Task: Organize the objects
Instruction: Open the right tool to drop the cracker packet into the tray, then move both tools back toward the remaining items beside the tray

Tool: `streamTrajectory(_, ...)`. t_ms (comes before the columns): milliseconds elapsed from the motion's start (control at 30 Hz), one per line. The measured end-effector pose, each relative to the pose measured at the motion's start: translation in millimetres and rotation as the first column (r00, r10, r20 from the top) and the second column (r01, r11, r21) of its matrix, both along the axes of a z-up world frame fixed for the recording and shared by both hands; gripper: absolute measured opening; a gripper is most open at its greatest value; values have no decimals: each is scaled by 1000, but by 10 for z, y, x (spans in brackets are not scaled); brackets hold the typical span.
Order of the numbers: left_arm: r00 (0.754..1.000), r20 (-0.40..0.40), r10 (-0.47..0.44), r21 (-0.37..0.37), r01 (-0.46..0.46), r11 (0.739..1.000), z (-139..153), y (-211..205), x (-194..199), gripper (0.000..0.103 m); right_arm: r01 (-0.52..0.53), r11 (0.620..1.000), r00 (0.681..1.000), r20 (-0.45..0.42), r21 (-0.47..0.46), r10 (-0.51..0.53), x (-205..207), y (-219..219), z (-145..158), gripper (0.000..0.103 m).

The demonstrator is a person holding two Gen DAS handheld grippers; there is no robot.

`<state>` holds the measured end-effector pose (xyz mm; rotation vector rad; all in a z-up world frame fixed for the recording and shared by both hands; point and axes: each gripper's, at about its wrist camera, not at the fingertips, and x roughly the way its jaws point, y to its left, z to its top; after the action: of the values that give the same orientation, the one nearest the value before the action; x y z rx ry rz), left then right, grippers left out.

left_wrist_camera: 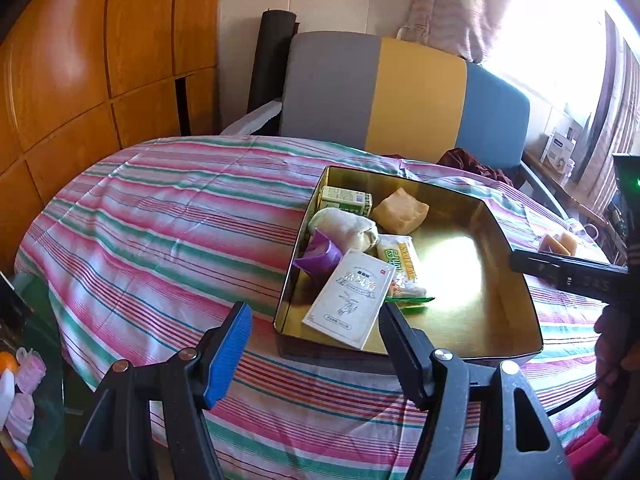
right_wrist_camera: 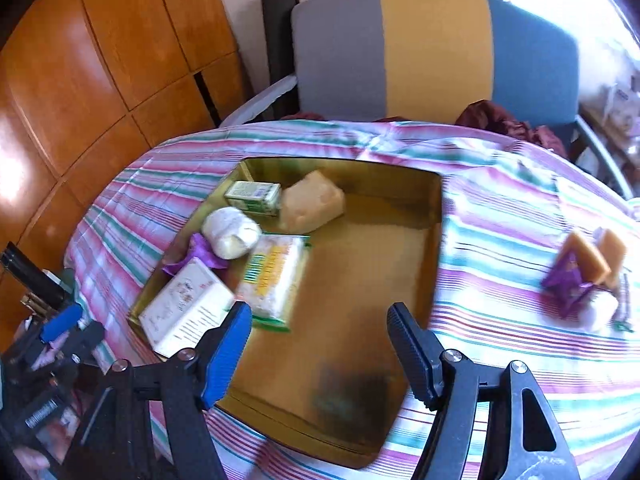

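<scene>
We held both sets of jaws open and empty over the striped table [right_wrist_camera: 500, 240]. The remaining small cluster of tan blocks and purple wrapper [right_wrist_camera: 584, 276] lay well right of the right gripper [right_wrist_camera: 320, 328], outside the gold rectangular tin [right_wrist_camera: 436, 216]; the left gripper [left_wrist_camera: 316, 328] sat farther off.

The tablecloth [left_wrist_camera: 160, 216] on the counter carries pink, green and white stripes. The tin [left_wrist_camera: 500, 320] is gold inside. In it lie a white leaflet box [left_wrist_camera: 346, 300], a purple wrapper [left_wrist_camera: 320, 256], a green carton [left_wrist_camera: 346, 199] and a tan block [left_wrist_camera: 400, 210]. The chair back [left_wrist_camera: 400, 92] is banded grey, yellow and blue. One pad [left_wrist_camera: 230, 354] of the left tongs is blue.
</scene>
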<state>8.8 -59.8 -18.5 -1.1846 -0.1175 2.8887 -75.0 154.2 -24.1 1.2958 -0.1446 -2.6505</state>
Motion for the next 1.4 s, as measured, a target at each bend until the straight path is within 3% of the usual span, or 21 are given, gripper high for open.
streamTrajectory(400,999,5,-42,-39,42,998,58,293,-32,67,180,979,983,-38,99,-177,197,1049,123,76)
streamTrajectory(667,995,24,-98,-44,99,994,69,534,-91,67,350,921,937,-53,172,-346,266,1883,82,78)
streamTrajectory(833,986,30,-164,-52,166,985,96,767,-138,67,507,851,861,-47,139,-506,364,2489,-95,78)
streamTrajectory(967,972,30,-234,-63,235,970,134,1040,-188,65,693,718,719,13,66,-695,523,2977,-263,78)
streamTrajectory(1100,953,35,-301,-56,303,951,166,1340,-250,63,790,613,613,52,-13,-788,697,3284,-291,78)
streamTrajectory(1200,936,37,-350,-54,351,935,190,1567,-282,63,816,574,578,104,-70,-809,760,3408,-338,78)
streamTrajectory(1400,902,52,-428,-50,431,901,220,2018,-388,63,827,548,562,145,-126,-814,817,3463,-361,78)
